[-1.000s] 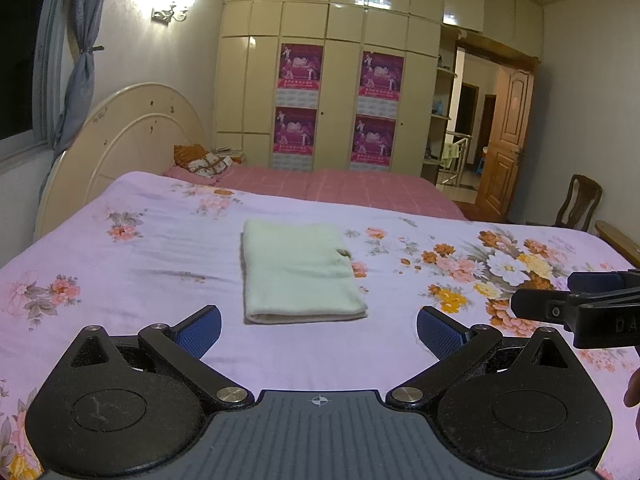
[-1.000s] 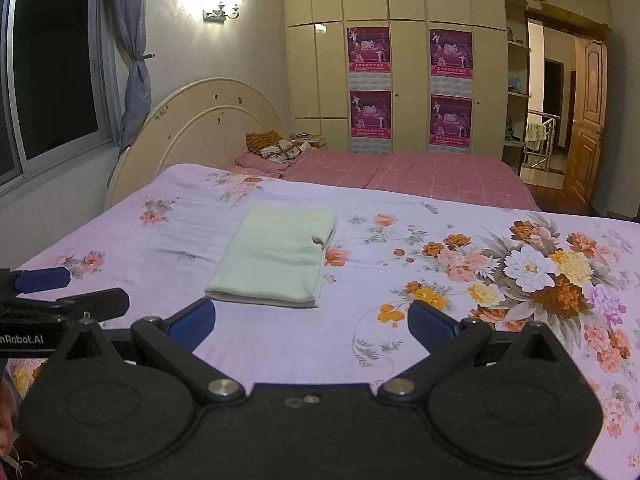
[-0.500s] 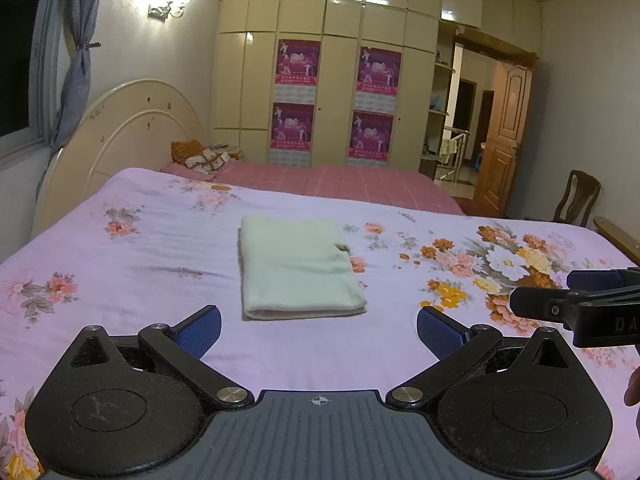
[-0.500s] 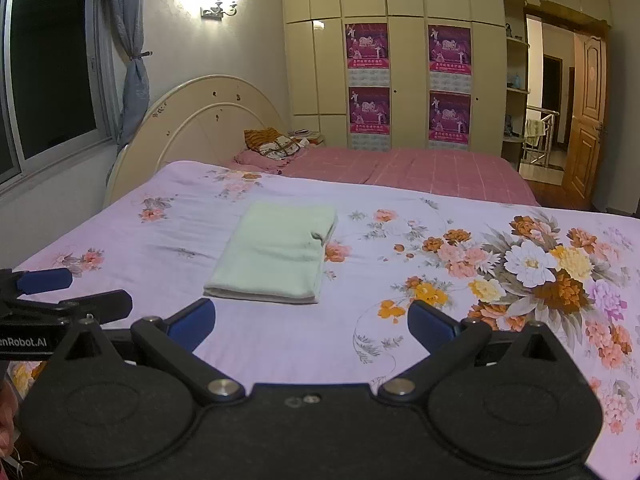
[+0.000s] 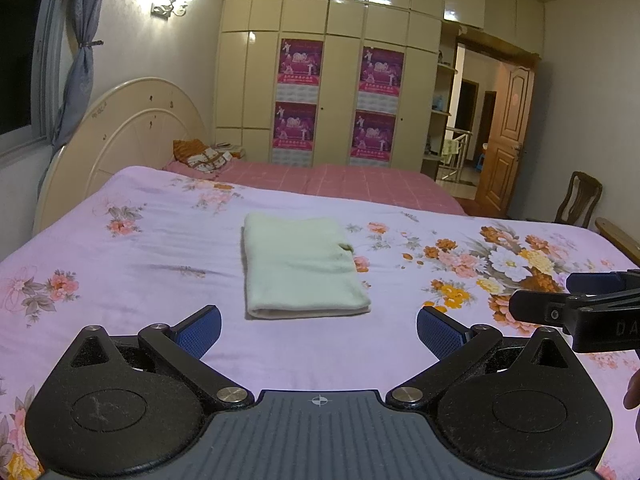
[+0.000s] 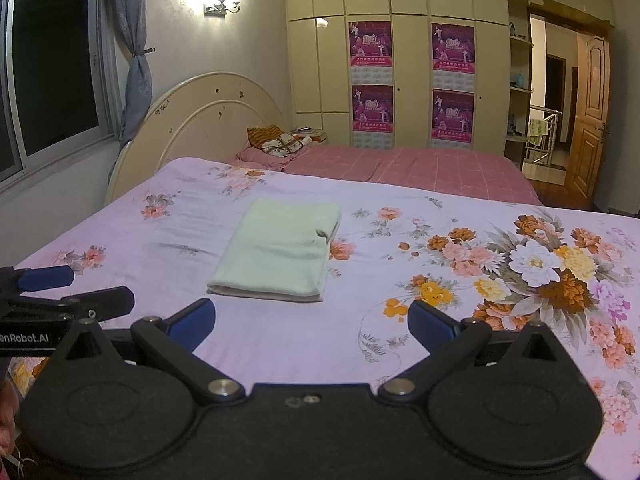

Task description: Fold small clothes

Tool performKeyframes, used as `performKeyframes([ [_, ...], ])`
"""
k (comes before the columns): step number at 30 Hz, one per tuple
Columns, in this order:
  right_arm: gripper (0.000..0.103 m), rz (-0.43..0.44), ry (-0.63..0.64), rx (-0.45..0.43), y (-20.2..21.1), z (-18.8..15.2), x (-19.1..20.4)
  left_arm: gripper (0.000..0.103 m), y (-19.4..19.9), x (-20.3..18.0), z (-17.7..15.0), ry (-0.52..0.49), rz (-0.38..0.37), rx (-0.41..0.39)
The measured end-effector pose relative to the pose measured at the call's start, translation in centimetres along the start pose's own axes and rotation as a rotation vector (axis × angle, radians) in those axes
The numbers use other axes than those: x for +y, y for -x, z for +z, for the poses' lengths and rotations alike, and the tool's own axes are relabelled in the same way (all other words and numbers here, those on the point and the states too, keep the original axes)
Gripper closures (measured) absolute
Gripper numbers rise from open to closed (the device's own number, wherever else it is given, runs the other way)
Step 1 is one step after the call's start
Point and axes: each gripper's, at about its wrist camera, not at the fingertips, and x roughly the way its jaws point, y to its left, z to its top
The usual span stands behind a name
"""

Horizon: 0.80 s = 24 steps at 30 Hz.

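Both grippers are backing away now, and the pale green folded cloth sits a touch farther off than it did a second ago, lying untouched in the middle of the bed, well in from every edge. That reads as a finished fold: a neat rectangle, layered edges stacked along the near side, one small nick of fabric poking out at its right edge.

The left gripper hangs low over the near edge of the lilac floral bedsheet, blue ribbed pads spread wide, nothing between them. The right gripper matches it, claw splayed apart and empty, each tool just catching the other at the frame's side.

The cloth looks soft and napped, like towelling or fleece, thick enough to hold its shape. The sheet under it is smooth, thin cotton, lightly creased left of the cloth. No other garment shows on the bed, so my guess is this piece is done.
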Motion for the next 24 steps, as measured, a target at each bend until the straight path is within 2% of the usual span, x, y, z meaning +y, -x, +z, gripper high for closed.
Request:
performKeyframes([
  [14, 0.001, 0.002, 0.0, 0.002, -0.06, -0.28, -0.26, 0.0, -0.22, -0.25, -0.11, -0.013, -0.008, -0.004],
  [24, 0.001, 0.01, 0.004, 0.0, -0.03, -0.24, -0.62, 0.0, -0.26, -0.43, 0.11, -0.012, 0.014, -0.027],
])
